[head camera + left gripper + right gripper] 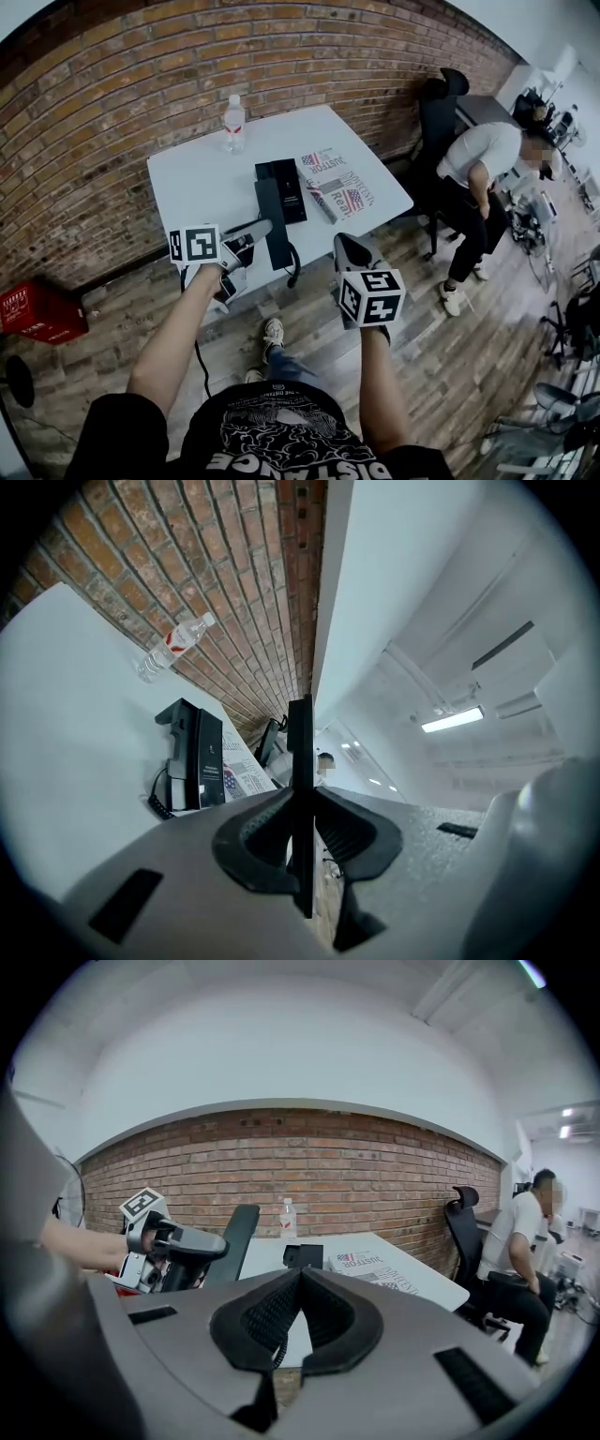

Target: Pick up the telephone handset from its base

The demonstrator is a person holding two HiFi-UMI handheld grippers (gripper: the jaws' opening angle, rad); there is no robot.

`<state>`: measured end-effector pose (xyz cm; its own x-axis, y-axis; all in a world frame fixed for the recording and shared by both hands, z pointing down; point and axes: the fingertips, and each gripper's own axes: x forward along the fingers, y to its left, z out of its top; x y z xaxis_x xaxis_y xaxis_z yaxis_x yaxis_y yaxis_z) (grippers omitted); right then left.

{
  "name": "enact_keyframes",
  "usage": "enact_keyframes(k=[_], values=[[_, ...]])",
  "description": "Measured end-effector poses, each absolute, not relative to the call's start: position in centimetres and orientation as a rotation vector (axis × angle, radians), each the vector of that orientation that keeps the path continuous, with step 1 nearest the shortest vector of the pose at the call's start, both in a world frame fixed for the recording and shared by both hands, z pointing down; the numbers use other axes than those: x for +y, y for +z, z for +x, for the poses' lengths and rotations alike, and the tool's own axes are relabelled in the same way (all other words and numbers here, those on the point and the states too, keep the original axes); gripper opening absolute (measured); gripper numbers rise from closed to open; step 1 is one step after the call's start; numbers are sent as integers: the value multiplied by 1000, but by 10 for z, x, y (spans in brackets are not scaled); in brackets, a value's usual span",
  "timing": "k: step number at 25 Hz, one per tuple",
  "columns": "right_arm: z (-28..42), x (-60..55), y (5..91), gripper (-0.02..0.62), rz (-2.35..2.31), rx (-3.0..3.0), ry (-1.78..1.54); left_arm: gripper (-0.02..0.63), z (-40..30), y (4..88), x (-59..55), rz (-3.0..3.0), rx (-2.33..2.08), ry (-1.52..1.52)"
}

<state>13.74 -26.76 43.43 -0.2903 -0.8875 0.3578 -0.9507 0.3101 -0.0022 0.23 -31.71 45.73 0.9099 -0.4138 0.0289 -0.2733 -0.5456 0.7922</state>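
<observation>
The fingers [251, 841] of the left gripper [255, 234] were found clamped on the handset [301, 789], which showed edge-on between them as a thin black slab. The fingers [333, 1321] of the right gripper [345, 242] stood together at their tips with nothing held. The handset [274, 225] was clear of the base [291, 192] and raised at the near edge of the table [202, 183], gripped near its middle. Its long axis ran away from the person, roughly parallel to the long side of the base. The base lay ahead of the left fingers and further onto the table, just beside the far end of the handset as the head view gave it. The cord [293, 267] hung in a loop below the table edge and tied the handset to the base. The left hand was the carrying hand. The right gripper was near on the handset's other side, not touching it. In my judgement the lift was effectively done, and any further travel would turn on the cord's slack. A hard pull away from the table could drag the base. Of containers, a clear bottle [233, 122] stood upright at the far edge of the table; its contents could not be determined. A red crate [37, 309] sat on the floor by the brick wall, contents not visible. A newspaper [342, 187] lay flat beside the base.
</observation>
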Motion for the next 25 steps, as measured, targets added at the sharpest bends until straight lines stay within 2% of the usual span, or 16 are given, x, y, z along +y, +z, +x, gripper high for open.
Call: enact_keyframes(k=[10,25], values=[[129,-221,421,0,1657,-2316,273,74,2,433,-262,2238,-495,-223],[162,-171,405,0,1569,-2429,223,74,25,410,-191,2272,-672,-303]])
